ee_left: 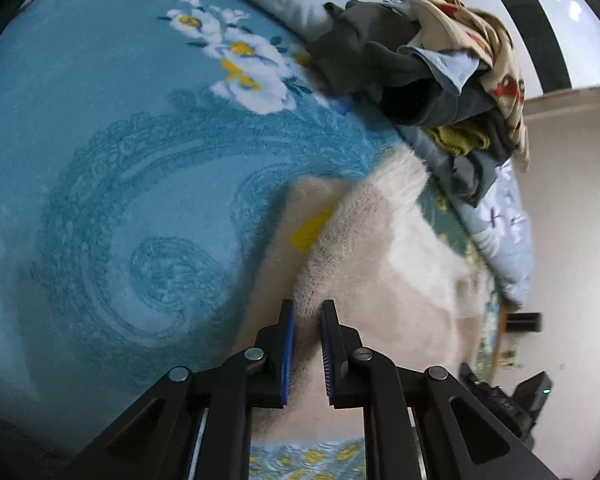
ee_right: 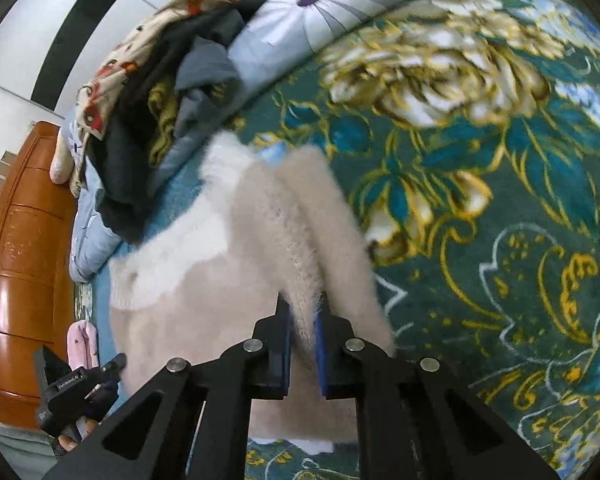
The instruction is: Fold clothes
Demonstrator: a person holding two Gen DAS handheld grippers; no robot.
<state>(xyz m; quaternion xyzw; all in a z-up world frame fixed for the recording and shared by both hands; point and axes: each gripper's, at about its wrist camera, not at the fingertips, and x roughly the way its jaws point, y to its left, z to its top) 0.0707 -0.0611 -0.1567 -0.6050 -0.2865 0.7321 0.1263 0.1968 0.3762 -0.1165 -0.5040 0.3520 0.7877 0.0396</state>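
Observation:
A fluffy cream-and-white sweater [ee_left: 380,248] lies on the bed, partly lifted. My left gripper [ee_left: 308,312] is shut on a raised fold of its edge; a yellow patch [ee_left: 310,230] shows on the fabric beyond. In the right wrist view the same sweater [ee_right: 228,264] spreads to the left, and my right gripper [ee_right: 304,304] is shut on another raised fold of it. The other gripper shows at the lower left of the right wrist view [ee_right: 76,392] and the lower right of the left wrist view [ee_left: 512,396].
A pile of unfolded clothes [ee_left: 432,64] sits beyond the sweater, also in the right wrist view [ee_right: 160,92]. A teal blanket [ee_left: 120,160] and a dark green floral blanket [ee_right: 480,200] cover the bed. A wooden headboard [ee_right: 24,264] stands at the left.

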